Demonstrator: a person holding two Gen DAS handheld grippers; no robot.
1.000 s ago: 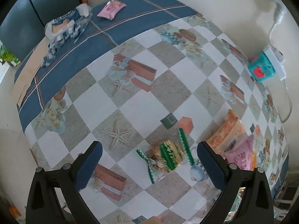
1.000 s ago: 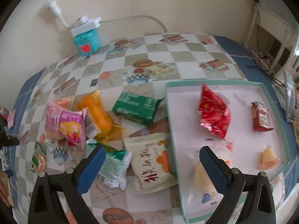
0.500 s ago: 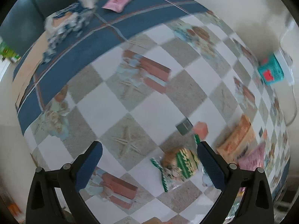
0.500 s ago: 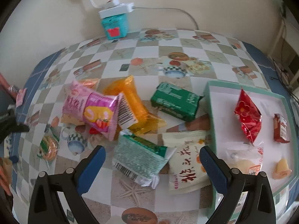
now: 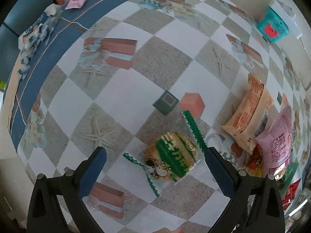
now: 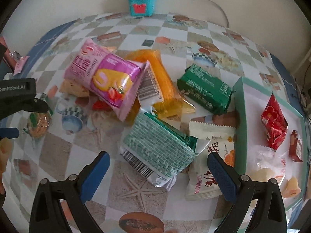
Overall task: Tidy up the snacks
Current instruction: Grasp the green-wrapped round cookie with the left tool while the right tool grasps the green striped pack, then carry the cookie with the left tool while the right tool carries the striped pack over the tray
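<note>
Over on the left, the left gripper [image 5: 153, 161] hangs wide open above the checkered surface [image 5: 161, 62], nothing between its blue pads. Right below sits a round cookie [image 5: 172, 156] in clear wrap with green crimped ends, lying flat and alone, centred just ahead of the gap and a touch toward the right finger. Its long axis, crimp to crimp, runs diagonally across the opening, so the fingers look set to close across the round middle rather than on the tails. That's my read of the next grab, and the left hand is plainly the nearer one.

Moving right, a tan packet [image 5: 250, 114] and a pink bag [image 6: 105, 77] start the pile. The right gripper [image 6: 158, 165] is open too, holding nothing, hovering over a pale green packet [image 6: 161, 145] that lies between its fingers, barcode end toward the camera, long axis running away toward the orange pack [image 6: 161, 81] and dark green bar [image 6: 206, 89].

Far right, the teal-rimmed tray [image 6: 240, 120] already holds a red pouch [image 6: 274, 122] and a few small sweets; the white packet [image 6: 210, 155] leans against its rim.
</note>
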